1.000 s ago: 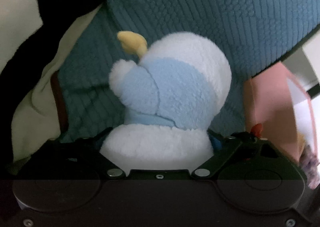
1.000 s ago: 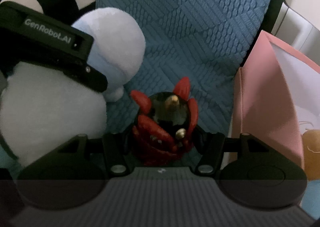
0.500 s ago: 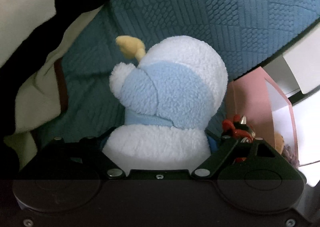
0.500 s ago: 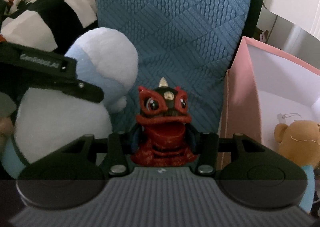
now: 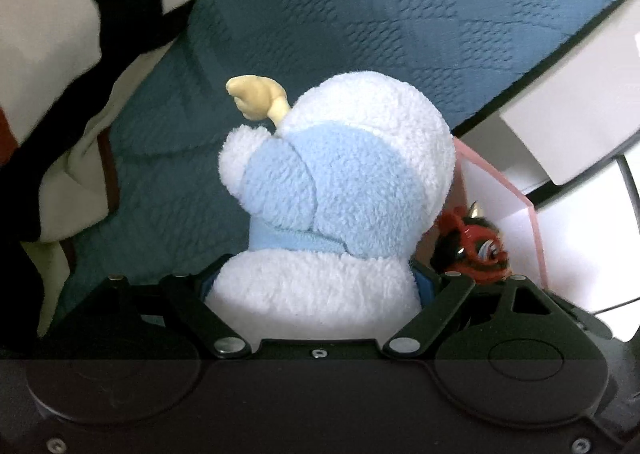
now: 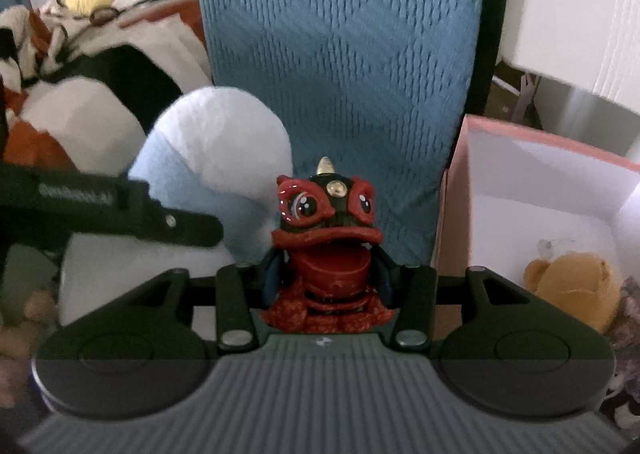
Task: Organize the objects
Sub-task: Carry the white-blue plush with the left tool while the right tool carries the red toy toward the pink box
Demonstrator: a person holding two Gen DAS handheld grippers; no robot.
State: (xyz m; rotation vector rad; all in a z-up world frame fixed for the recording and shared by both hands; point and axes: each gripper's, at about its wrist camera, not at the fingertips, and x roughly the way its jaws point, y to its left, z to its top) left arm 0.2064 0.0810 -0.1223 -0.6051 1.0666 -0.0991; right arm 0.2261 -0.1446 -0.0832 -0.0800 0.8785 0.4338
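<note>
Right wrist view, right claw [image 6: 326, 286] grasping lion figurine [image 6: 326, 242], pink box [image 6: 460, 214] rim beside, left claw [image 5: 316, 286] grasping plush [image 5: 336, 190].

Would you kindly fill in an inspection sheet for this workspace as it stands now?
Surface: blue quilted cushion, bare where visible.
Job's things: white and blue plush toy in the left tongs; red lion figurine in the right tongs; both gripped.
Clutter: black, white and orange fabric at left.
Cables: nothing seen.
Surroundings: open pink box at right, holding a tan plush bear.
</note>
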